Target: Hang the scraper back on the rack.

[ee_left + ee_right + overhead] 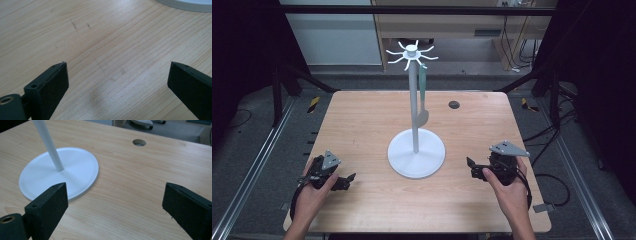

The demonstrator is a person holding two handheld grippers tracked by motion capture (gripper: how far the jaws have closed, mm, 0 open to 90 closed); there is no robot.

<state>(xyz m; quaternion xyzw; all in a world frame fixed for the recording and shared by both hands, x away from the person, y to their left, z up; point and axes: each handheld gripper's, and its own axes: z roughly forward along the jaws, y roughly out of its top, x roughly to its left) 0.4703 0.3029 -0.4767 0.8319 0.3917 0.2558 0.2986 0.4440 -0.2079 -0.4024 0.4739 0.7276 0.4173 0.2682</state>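
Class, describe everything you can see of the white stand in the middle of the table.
The white stand looks like smooth plastic or painted metal. A round flat base rests on the wooden table; a slim upright pole rises from its centre to a hub with thin hooks spreading outward. A green utensil hangs from one hook beside the pole. Both grippers sit apart from it, either side.

**Two hand-held grippers, both spread wide**

The left hand point(309, 192) holds the left gripper point(346, 181) low, jaws wide apart and pointing right. The right hand point(507, 192) holds the right gripper point(473, 167), jaws wide apart, pointing left. Both forearms enter from below.
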